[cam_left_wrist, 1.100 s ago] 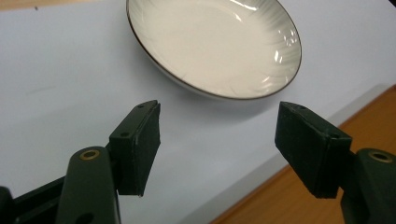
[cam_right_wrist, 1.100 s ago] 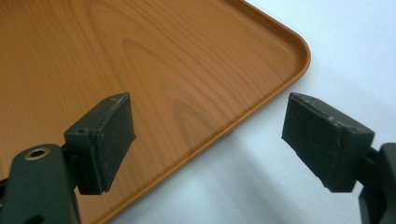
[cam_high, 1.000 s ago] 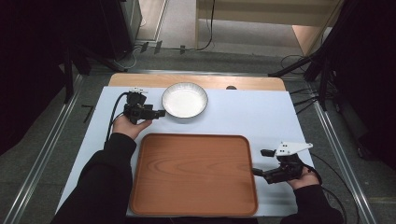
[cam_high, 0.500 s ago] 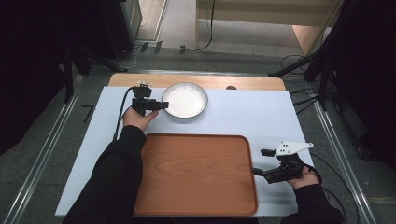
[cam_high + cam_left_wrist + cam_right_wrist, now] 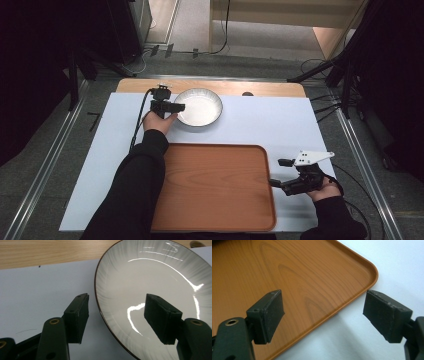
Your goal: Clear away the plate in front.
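Note:
A white ribbed plate with a dark rim (image 5: 199, 107) (image 5: 155, 290) lies at the far middle of the white table. My left gripper (image 5: 178, 107) (image 5: 117, 317) is open, its jaws straddling the plate's left rim, one over the table and one over the plate's inside. A wooden tray (image 5: 215, 185) (image 5: 287, 285) lies at the near middle. My right gripper (image 5: 276, 174) (image 5: 324, 315) is open at the tray's right edge, one jaw above the tray and the other above the table beside it.
A bare wooden strip (image 5: 260, 88) runs along the table's far edge. Metal rails (image 5: 45, 170) flank the table on both sides. Cables (image 5: 320, 65) lie on the floor beyond it.
My left gripper has moved forward and right, from beside the plate to over its left rim. The right gripper has stayed still.

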`<state>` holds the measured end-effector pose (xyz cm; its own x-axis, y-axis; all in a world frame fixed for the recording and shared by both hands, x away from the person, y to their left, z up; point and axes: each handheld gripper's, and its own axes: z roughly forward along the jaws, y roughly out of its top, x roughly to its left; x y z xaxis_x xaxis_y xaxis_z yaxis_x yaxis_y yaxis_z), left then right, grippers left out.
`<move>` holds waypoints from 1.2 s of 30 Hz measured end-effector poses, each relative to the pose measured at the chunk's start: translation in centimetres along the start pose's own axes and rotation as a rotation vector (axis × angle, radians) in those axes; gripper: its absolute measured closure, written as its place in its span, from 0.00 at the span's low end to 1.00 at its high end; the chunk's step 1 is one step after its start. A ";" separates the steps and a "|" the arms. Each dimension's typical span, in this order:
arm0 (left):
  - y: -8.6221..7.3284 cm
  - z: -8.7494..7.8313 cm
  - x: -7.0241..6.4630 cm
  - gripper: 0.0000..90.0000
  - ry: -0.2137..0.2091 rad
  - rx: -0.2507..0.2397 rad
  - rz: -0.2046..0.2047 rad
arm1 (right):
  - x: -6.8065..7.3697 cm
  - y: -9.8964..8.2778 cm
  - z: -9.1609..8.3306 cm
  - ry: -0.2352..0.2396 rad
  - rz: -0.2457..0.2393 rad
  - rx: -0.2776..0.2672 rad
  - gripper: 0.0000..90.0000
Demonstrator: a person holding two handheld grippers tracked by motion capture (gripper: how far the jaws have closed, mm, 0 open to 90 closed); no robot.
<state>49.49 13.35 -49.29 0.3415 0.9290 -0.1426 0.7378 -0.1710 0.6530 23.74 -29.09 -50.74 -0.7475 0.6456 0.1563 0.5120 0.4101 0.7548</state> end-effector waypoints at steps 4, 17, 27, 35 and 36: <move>-0.2 0.9 0.3 0.45 -0.011 -0.001 -0.052 | 0.0 0.0 0.0 0.001 0.001 -0.003 0.20; -1.5 2.8 1.3 0.77 -0.089 -0.080 -0.264 | -0.1 -0.2 -0.2 0.000 0.001 -0.007 0.20; -1.8 3.4 2.2 0.86 -0.171 -0.131 -0.441 | 0.0 -0.1 -0.1 0.009 -0.002 -0.007 0.20; -2.1 3.5 3.5 0.92 -0.271 -0.118 -0.544 | -0.1 0.0 -0.1 0.008 -0.005 -0.011 0.20; -2.3 3.5 3.8 0.94 -0.297 -0.112 -0.570 | -0.1 0.0 -0.1 0.007 -0.005 -0.011 0.20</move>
<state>51.11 16.16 -53.93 0.0725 0.7309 -0.6787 0.7910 0.3723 0.4855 23.79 -29.20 -50.70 -0.7527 0.6394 0.1568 0.5039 0.4063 0.7622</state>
